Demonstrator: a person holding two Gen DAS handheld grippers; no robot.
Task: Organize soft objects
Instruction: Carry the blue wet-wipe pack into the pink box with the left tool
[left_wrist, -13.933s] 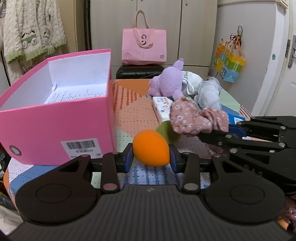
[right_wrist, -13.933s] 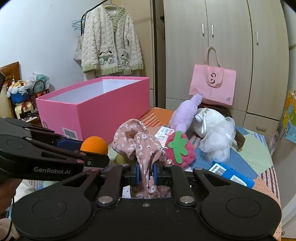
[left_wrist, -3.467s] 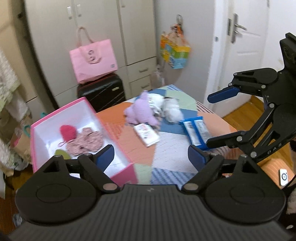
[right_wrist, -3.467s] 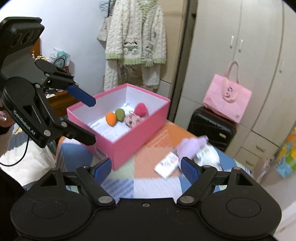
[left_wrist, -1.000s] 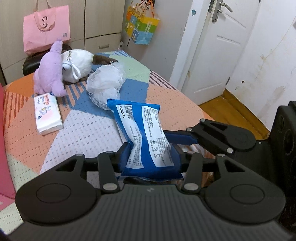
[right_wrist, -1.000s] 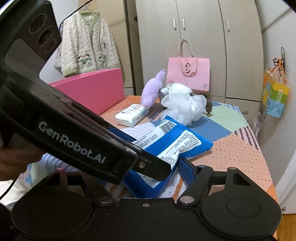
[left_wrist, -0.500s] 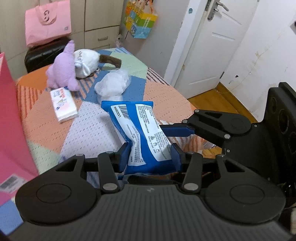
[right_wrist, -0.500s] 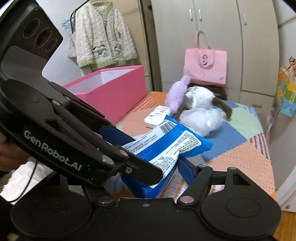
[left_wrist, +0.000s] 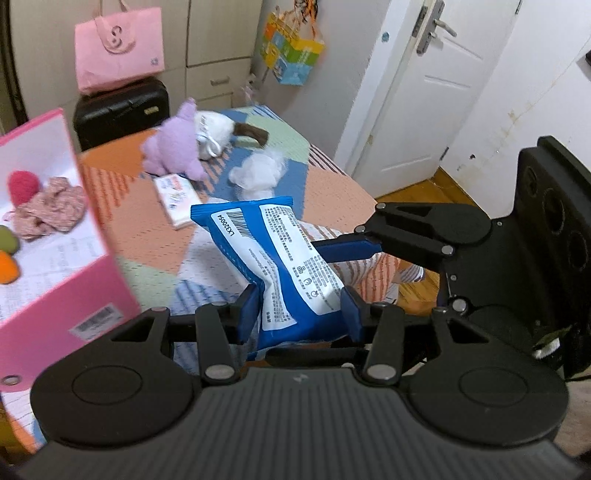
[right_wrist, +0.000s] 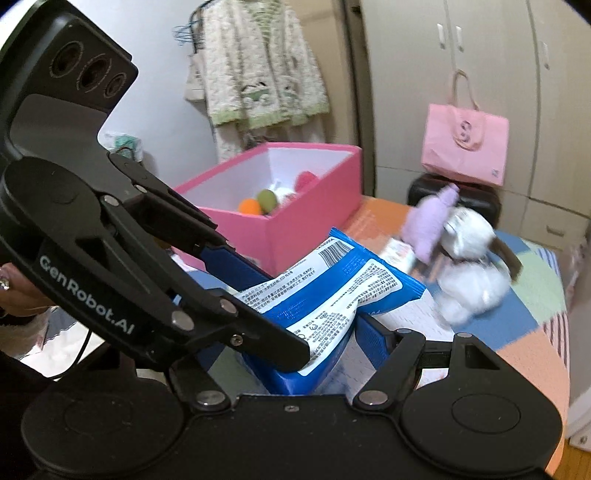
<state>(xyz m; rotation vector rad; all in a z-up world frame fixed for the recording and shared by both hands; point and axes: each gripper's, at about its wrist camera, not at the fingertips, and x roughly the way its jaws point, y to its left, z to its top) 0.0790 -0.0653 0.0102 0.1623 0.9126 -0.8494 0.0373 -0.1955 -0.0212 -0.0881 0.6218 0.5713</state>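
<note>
The table (left_wrist: 332, 195), covered in a patchwork cloth of orange, blue and green, fills most of the left wrist view. A white door (left_wrist: 424, 92) stands beyond its far corner.

The open pink box (left_wrist: 92, 291) sits on the left part of the table, white inside.

My left claw (left_wrist: 299, 314) is narrowed onto the blue packet (left_wrist: 288, 266), with both blue pads pressed into the packet's lower end so the wrapper creases between them. The packet stands up and slants away from me, clear of the cloth, its barcode end uppermost.

My right claw (right_wrist: 295, 373) comes in from the right and grips the same packet. It is spread wide across it, with one finger lying against the packet's right side and the other running beneath it.

The packet is near the front corner of the pink box, outside it.

Further back on the table a purple plush (left_wrist: 173, 151) leans against a white plush (left_wrist: 214, 127). A white mesh puff (left_wrist: 258, 171) lies just to their right, and a small tissue pack (left_wrist: 175, 195) lies flat just in front of the purple one.

Inside the box, along its left side, lie:
- a floral cloth (left_wrist: 51, 212), crumpled;
- a red plush ball (left_wrist: 22, 186), touching the cloth;
- a green sponge (left_wrist: 7, 240);
- an orange sponge (left_wrist: 5, 267), next to the green one.
</note>
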